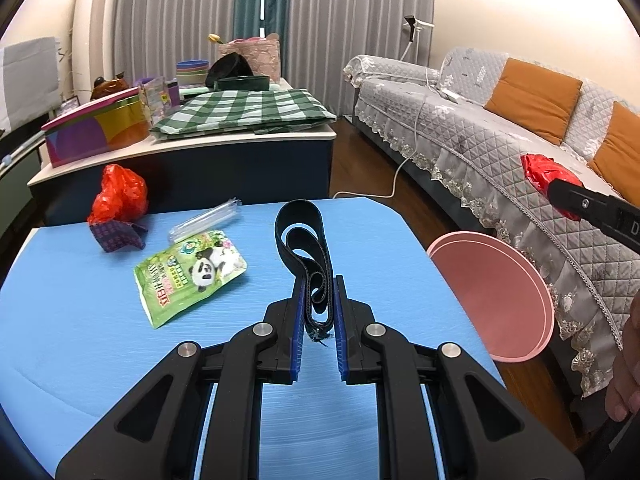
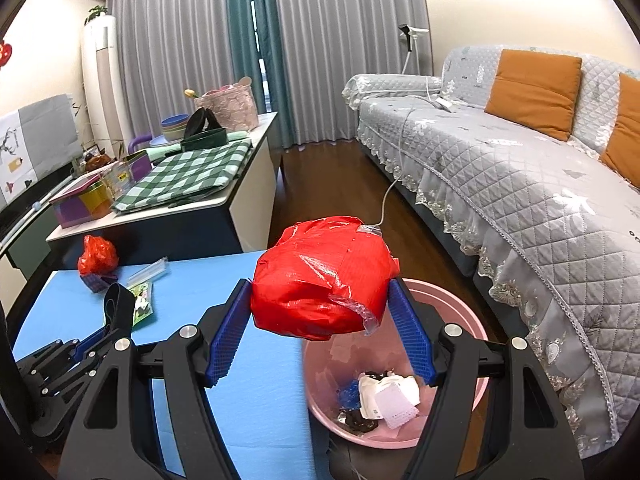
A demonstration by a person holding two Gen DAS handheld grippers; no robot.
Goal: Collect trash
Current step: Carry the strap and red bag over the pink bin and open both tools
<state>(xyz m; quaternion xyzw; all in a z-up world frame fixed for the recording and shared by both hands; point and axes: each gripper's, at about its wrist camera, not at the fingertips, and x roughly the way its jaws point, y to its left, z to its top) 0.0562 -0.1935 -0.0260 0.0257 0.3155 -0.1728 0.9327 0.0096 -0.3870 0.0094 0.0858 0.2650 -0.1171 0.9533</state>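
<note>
Some trash is in the pink bin (image 2: 472, 320) already; the right gripper (image 2: 320, 304) squeezes a red bag (image 2: 320, 280) over it, the left gripper (image 1: 317, 312) pinches a black strap (image 1: 304, 236), and a snack packet (image 1: 188, 276) waits near the table's (image 1: 80, 340) far edge.

No legible text, even on the panda pouch (image 1: 192, 276).

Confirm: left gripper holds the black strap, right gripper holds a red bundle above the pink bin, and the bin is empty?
Not quite: the pink bin is not empty. The right wrist view shows crumpled paper and dark scraps at its bottom. The rest stands: the left gripper holds the black strap, and the right gripper holds the red bundle above the bin.
</note>
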